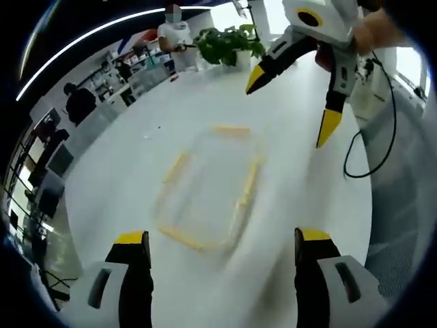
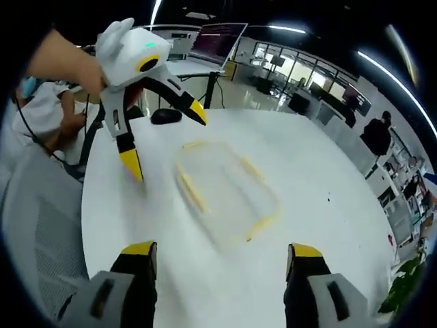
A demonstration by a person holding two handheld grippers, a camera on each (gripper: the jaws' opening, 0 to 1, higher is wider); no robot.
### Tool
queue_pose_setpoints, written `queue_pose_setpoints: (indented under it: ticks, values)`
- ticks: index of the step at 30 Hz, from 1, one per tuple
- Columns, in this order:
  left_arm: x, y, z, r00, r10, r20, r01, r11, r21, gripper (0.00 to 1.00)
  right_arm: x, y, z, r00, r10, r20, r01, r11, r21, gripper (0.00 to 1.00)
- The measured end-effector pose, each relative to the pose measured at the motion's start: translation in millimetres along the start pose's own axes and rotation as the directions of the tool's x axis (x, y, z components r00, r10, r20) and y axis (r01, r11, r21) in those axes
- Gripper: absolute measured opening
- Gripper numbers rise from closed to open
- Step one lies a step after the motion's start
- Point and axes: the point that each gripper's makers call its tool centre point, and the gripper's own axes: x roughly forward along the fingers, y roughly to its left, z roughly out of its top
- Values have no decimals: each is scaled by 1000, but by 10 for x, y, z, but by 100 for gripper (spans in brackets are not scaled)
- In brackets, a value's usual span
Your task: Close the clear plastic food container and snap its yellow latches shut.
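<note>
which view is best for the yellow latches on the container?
Right gripper view, marginally: the container sits mid-frame and its yellow latches separate from the white table. Left gripper view shows the same latches, more motion-smeared. Neither view settles whether they are snapped.

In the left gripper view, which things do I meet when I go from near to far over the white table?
Left gripper's jaw tips → clear container with yellow latches → right gripper, held open above the table → green plant.
</note>
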Motion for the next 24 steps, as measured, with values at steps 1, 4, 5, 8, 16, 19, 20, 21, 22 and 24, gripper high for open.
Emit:
queue_pose_setpoints:
  ticks: [1, 4, 5, 8, 16, 19, 20, 21, 22, 24]
  values:
    - [-7, -18, -5, 1000, 1, 2, -1, 1000, -9, 84, -17, 15, -7, 1000, -1, 4, 1, 1000, 8, 76]
    - [-28, -78, -21, 1000, 3, 6, -3, 1000, -17, 84, -51, 48, -19, 1000, -13, 20, 13, 1000, 21, 76]
    - [-39, -97, -26, 1000, 6, 10, -6, 1000, -22, 84, -70, 69, -17, 999, -17, 28, 16, 1000, 26, 76]
    - [-77, -134, -29, 1000, 18, 24, -17, 999, -34, 84, -108, 92, -27, 998, -33, 46, 31, 998, 46, 76]
    - [-162, -213, -117, 998, 46, 45, -42, 996, -83, 84, -222, 167, -89, 994, -71, 77, 64, 993, 96, 75]
    - [-188, -257, -139, 997, 50, 55, -44, 992, -117, 84, -268, 197, -130, 993, -81, 83, 71, 991, 115, 74]
    - [-195, -267, -140, 997, 53, 58, -45, 991, -122, 84, -293, 212, -143, 992, -86, 89, 75, 989, 125, 74]
    - [-205, -288, -144, 997, 53, 61, -45, 991, -128, 84, -306, 220, -156, 992, -89, 92, 77, 989, 129, 74]
    - [-213, -301, -144, 997, 54, 64, -45, 990, -131, 84, -320, 231, -169, 991, -91, 93, 79, 988, 133, 74]
    - [-231, -327, -147, 996, 59, 68, -50, 990, -129, 84, -351, 266, -199, 991, -97, 97, 84, 987, 138, 74]
